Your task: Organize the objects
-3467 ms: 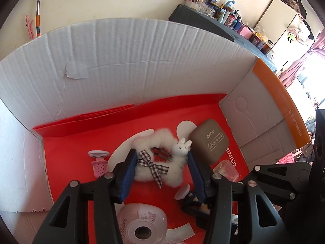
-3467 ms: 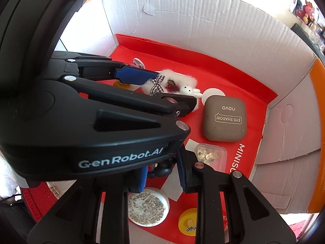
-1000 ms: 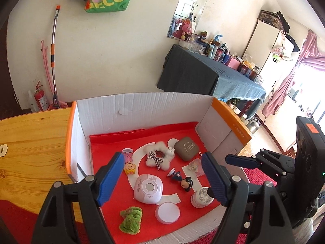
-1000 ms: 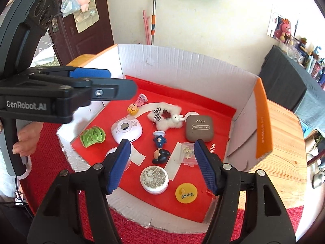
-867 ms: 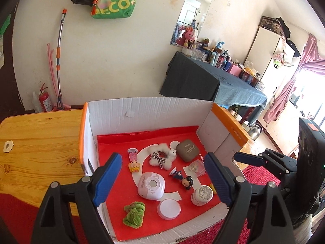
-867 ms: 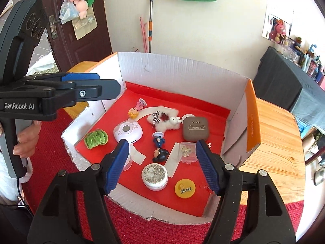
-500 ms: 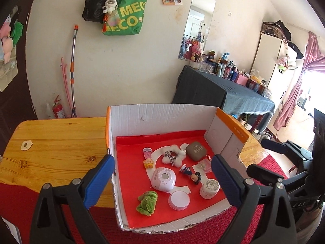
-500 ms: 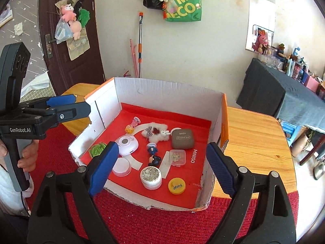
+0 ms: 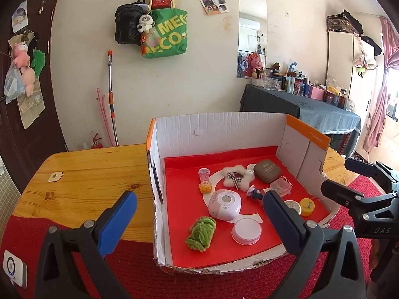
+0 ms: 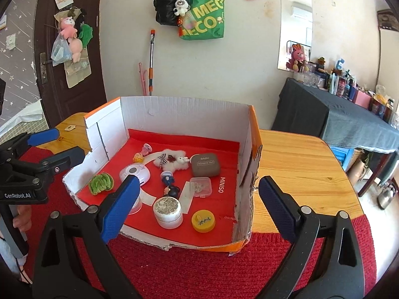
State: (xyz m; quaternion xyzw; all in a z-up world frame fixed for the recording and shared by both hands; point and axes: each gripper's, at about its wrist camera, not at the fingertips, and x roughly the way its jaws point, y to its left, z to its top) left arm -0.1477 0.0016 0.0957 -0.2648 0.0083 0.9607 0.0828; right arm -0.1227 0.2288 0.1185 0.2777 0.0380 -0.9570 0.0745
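A white cardboard box with a red lining holds several small items: a fluffy white bunny clip, a brown eye shadow case, a pink round device, a green scrunchie, a yellow lid and a white jar. My left gripper is open and empty, held back in front of the box. My right gripper is open and empty, also in front of the box.
The box stands on a wooden table with a red knitted mat at the front. A dark covered table with bottles stands at the right. Bags hang on the far wall.
Both grippers have drawn back and up out of the box and opened wide. The bunny clip and the figurine lie released on the red lining.
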